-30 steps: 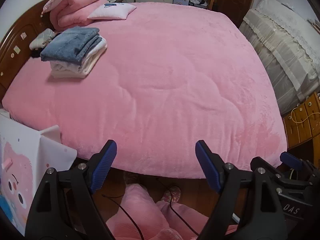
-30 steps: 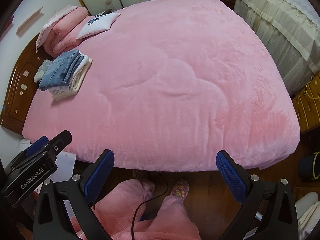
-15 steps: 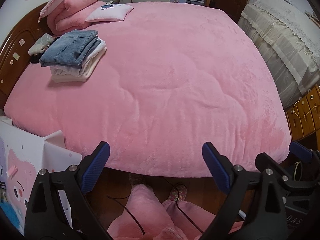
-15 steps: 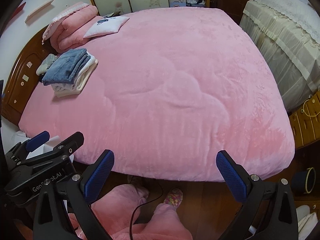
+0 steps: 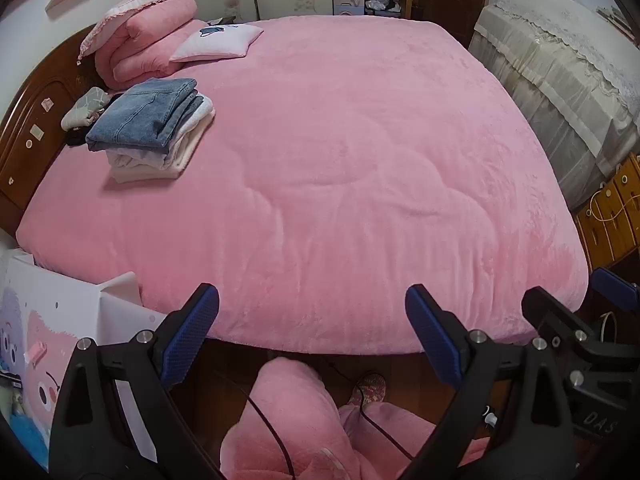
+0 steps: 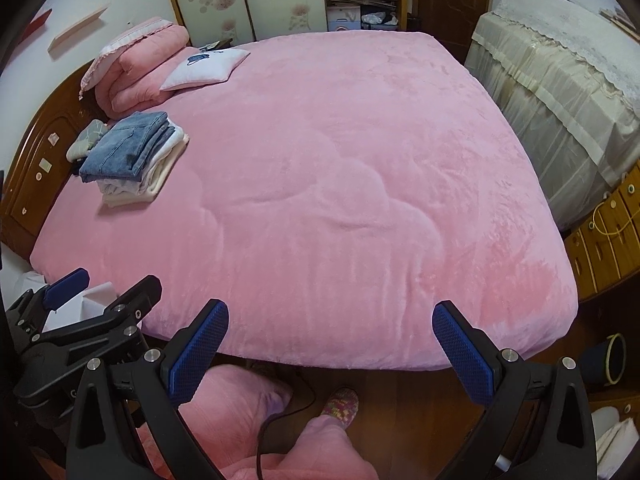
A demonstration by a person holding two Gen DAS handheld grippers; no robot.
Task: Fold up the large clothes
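Note:
A stack of folded clothes, blue jeans on top of white garments, lies at the far left of the pink bed near the headboard. My left gripper hangs open over the bed's near edge with nothing between its blue pads. The right gripper is also open and empty, held above the same edge. Each gripper shows at the side of the other's view. Below them are a person's pink-trousered legs and a slipper.
Folded pink bedding and a small white pillow sit at the head of the bed. A covered piece of furniture and wooden drawers stand to the right. A white box with a pink cartoon is at left.
The left gripper's jaws have spread wider. Both views have risen and pulled back a little, so more of the room beyond the bed shows.

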